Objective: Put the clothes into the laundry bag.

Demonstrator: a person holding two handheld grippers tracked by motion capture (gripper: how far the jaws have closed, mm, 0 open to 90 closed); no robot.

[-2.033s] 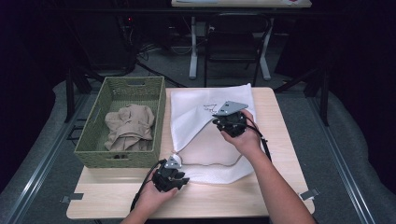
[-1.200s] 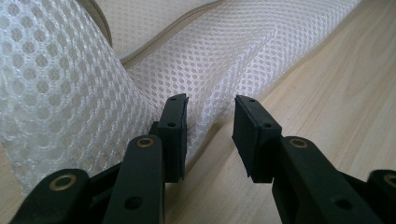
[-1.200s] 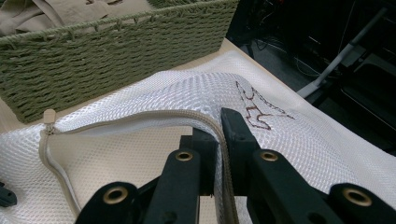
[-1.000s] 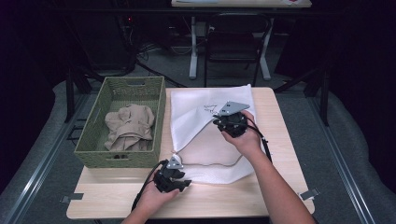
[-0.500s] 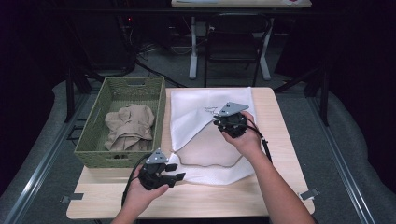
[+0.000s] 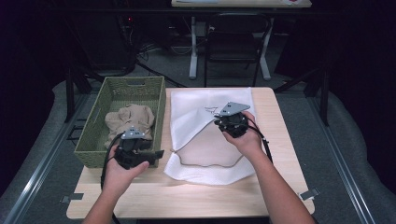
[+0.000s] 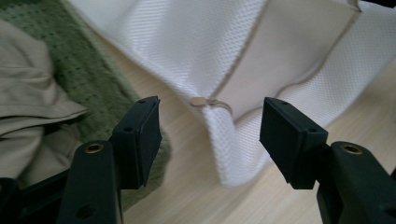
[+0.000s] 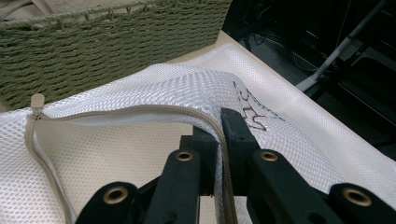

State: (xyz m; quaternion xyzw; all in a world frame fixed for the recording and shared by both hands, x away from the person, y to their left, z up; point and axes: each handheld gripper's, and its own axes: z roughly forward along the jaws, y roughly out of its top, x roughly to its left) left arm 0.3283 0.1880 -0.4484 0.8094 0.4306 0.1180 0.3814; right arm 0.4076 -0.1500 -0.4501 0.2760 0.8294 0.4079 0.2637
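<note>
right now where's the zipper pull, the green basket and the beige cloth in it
zipper pull [image 7: 200,101], left gripper view, on its small beige tab
green basket [image 6: 94,123], high view, on its left woven wall
beige cloth [image 6: 130,117], high view, on its crumpled middle

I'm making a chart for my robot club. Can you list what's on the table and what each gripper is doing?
table: light wood
basket: green woven, left side
cloth: beige, inside basket
mesh bag: white, unzipped, mouth lifted
zipper pull: at bag's near left corner
right gripper: shut on bag's zipper edge
left gripper: jaws just opening, nothing between
</note>
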